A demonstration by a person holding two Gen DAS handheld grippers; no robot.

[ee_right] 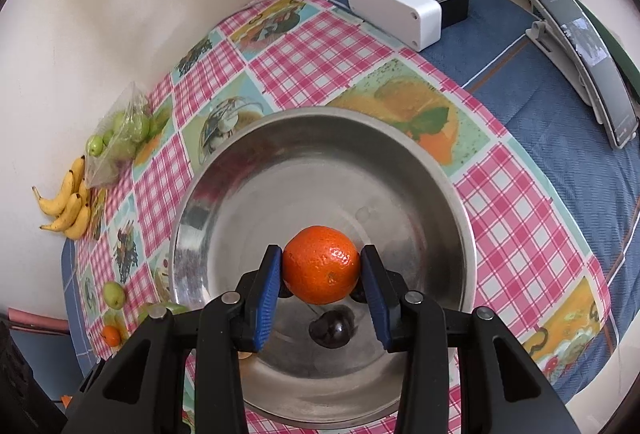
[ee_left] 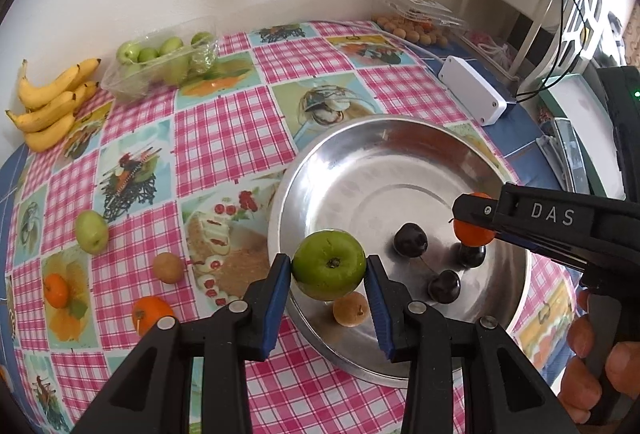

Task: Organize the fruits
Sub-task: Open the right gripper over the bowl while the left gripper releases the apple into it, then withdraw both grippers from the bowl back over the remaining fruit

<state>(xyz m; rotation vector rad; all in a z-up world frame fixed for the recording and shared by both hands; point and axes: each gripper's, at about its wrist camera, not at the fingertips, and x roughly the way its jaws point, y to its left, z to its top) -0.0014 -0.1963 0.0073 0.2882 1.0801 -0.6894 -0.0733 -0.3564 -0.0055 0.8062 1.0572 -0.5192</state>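
Note:
In the left wrist view my left gripper [ee_left: 327, 268] is shut on a green round fruit [ee_left: 328, 258], held over the near left rim of a steel bowl [ee_left: 280, 218]. Three dark cherries [ee_left: 410, 240] and a brown longan [ee_left: 351, 309] lie in the bowl. My right gripper [ee_left: 474, 224] reaches in from the right, shut on a mandarin [ee_left: 472, 232]. In the right wrist view that gripper [ee_right: 322, 268] clamps the mandarin [ee_right: 322, 262] above the bowl [ee_right: 460, 202], with one cherry [ee_right: 332, 328] below it.
Left of the bowl lie a loose green fruit [ee_left: 91, 232], a longan [ee_left: 168, 268] and a mandarin [ee_left: 151, 314]. Bananas [ee_left: 48, 106] and a plastic tray of green fruits [ee_left: 160, 62] sit by the wall. A white box [ee_left: 472, 90] and a phone stand [ee_right: 588, 66] are at the right.

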